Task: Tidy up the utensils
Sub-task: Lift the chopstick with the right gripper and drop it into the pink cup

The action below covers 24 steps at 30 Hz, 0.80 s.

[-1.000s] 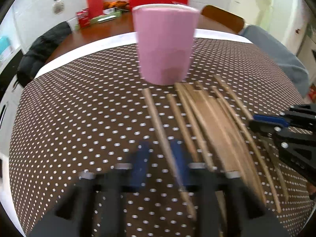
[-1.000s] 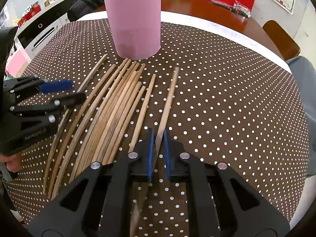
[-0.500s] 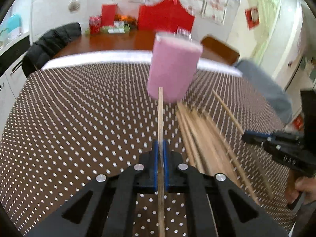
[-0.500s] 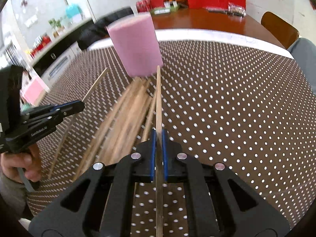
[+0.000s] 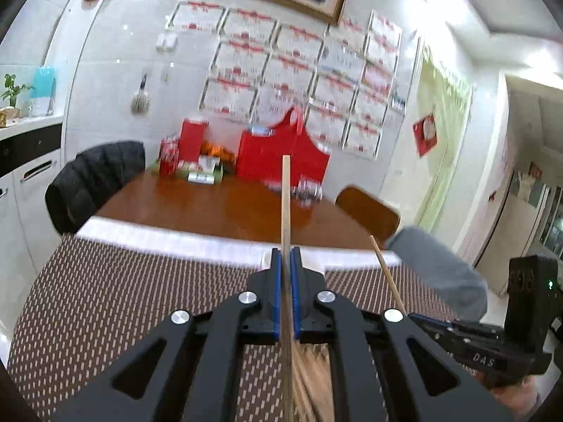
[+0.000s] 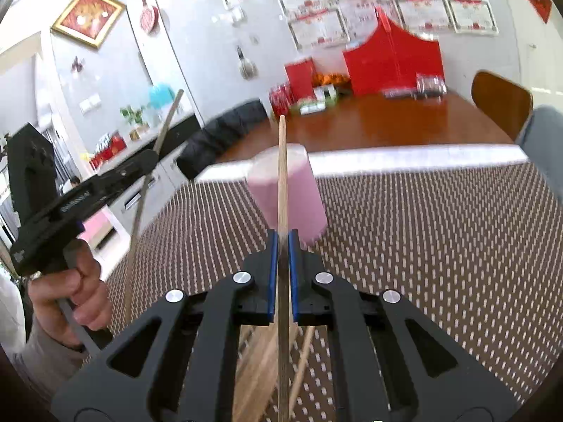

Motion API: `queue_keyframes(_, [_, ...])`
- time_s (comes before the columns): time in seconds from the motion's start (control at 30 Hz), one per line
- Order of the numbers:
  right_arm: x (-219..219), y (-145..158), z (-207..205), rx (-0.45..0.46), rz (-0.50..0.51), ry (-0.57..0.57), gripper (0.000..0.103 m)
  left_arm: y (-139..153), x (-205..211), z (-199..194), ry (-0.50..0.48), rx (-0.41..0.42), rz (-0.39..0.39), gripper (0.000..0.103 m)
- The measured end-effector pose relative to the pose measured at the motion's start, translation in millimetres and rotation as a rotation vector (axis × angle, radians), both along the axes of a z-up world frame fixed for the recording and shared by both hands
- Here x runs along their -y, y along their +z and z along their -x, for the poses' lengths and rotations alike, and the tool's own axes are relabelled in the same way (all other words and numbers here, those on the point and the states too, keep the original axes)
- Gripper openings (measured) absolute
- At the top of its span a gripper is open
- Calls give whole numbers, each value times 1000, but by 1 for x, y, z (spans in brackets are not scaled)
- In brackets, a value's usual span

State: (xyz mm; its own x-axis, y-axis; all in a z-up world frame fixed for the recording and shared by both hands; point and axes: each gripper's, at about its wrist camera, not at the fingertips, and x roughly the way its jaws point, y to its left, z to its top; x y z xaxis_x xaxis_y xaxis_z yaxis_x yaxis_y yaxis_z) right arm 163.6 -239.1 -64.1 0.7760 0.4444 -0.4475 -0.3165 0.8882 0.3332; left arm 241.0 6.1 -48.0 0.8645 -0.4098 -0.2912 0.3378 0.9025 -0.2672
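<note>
While my left gripper [image 5: 288, 260] is clamped tight on one chopstick [image 5: 285, 204] raised off the table, my right gripper [image 6: 281, 242] pinches another chopstick [image 6: 281, 168] before the pink cup [image 6: 299, 197]. They look light, stiff and slick; I'd hold them mid-shaft so they don't pivot.

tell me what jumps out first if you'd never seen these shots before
Each gripper is clamped on a single wooden chopstick that juts straight ahead up the middle of its view: the left gripper with its chopstick, the right gripper with its chopstick. Behind the right one's stick stands a pink cup on the brown polka-dot tablecloth, and more loose chopsticks lie under the right gripper.
</note>
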Motion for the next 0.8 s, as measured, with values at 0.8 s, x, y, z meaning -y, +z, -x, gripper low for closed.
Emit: queue_keyframes(0.8, [-51,60,-170,301,-59,-144,7,29,37,-148,-41,255,149,5])
